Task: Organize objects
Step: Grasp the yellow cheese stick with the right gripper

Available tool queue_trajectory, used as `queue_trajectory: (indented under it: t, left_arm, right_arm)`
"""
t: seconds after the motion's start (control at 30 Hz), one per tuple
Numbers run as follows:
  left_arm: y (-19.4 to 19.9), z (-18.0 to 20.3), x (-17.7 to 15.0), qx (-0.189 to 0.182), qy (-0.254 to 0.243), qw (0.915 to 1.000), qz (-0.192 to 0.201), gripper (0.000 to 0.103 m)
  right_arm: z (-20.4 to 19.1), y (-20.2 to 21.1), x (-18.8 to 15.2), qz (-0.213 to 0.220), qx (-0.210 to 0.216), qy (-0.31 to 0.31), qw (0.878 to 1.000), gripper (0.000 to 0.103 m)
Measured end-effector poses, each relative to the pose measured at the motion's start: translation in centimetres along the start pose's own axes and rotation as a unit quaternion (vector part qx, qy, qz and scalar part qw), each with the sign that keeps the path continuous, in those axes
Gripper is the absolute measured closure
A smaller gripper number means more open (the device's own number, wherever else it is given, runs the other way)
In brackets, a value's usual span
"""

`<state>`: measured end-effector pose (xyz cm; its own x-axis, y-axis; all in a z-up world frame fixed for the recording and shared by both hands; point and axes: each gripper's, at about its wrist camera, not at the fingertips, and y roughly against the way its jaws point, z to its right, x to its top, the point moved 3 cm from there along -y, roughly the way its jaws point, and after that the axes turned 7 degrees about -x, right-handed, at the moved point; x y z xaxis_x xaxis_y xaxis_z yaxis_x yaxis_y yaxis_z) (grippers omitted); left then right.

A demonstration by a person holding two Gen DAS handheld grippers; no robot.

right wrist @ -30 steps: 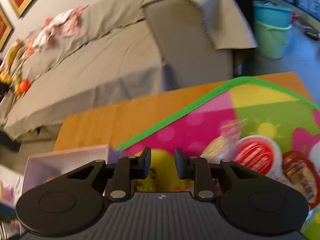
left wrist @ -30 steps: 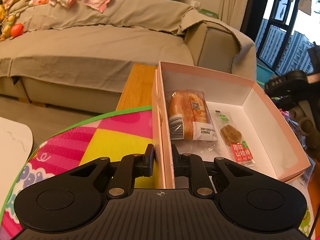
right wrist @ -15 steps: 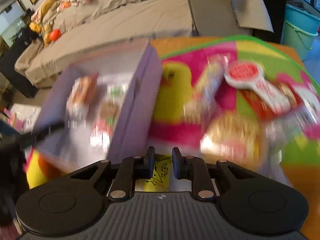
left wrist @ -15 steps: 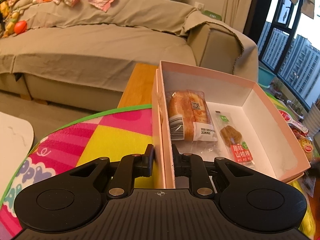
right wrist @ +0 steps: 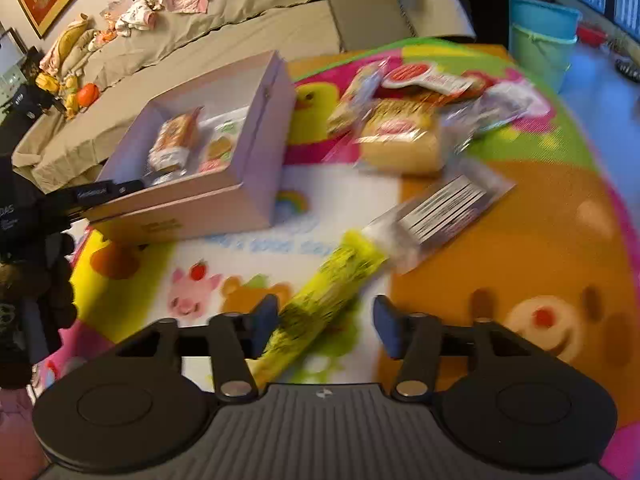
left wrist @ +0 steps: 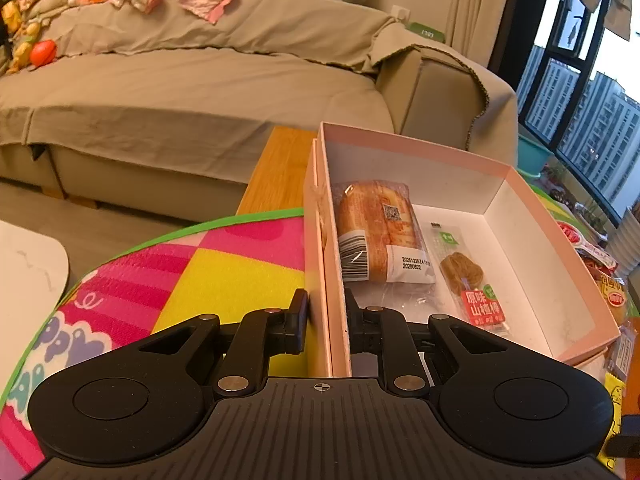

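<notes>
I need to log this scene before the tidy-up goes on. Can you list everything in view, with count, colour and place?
box: one, pink, open, on the mat
bread packet: one, orange-brown, in the box
small snack packet: one, clear with red label, in the box beside the bread
loose snack packets: several, red and yellow, heaped on the mat beside the box
yellow packet: one, on the mat, between the right claw's jaws
mat: one, multicoloured
sofa: one, beige, behind
left claw: black, shut on the box wall
right claw: black, opening
</notes>
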<state>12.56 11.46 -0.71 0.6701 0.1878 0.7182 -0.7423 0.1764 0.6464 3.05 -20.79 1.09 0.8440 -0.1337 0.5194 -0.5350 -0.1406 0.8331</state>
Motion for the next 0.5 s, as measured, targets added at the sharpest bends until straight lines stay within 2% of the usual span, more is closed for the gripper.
queue_trajectory:
  t: [0.07,0.13,0.23,0.3,0.4,0.43,0.47,0.5]
  left_arm:
    - [0.0,0.1,-0.1,0.002,-0.003,1.0,-0.001,0.084]
    - [0.2,0.2,-0.2,0.003,-0.005,1.0,-0.001,0.084]
    - [0.4,0.0,-0.4,-0.001,-0.002,1.0,-0.002,0.084]
    - [0.5,-0.1,-0.4,-0.004,0.0,1.0,-0.002,0.084]
    - [0.5,-0.1,-0.4,-0.004,0.002,1.0,-0.001,0.084]
    - [0.5,-0.1,-0.4,-0.004,0.002,1.0,-0.001,0.084]
    - [0.5,-0.1,-0.4,-0.004,0.002,1.0,-0.001,0.084]
    - [0.5,-0.1,-0.4,-0.004,0.001,1.0,-0.001,0.084]
  right_arm:
    - [-1.1,-0.6,-0.4,0.011,-0.013,0.006,1.0,0.044]
    - [-2.5,-0.9,-0.3,0.027,-0.023,0.028,0.999,0.044]
    - [-4.3,-1.4,-0.6,0.03,-0.012,0.05,0.998,0.044]
    - [-5.5,-1.3,-1.0,0.037,-0.025,0.087,0.995,0.046]
    - [-6.7,-0.9,-2.1,0.044,-0.043,0.136,0.989,0.063]
    - [-6.9,-0.8,-2.3,0.045,-0.046,0.145,0.987,0.073]
    - [-6.8,-0.5,-2.5,0.043,-0.048,0.15,0.987,0.079]
    - [-6.8,-0.2,-2.6,0.039,-0.044,0.15,0.987,0.08]
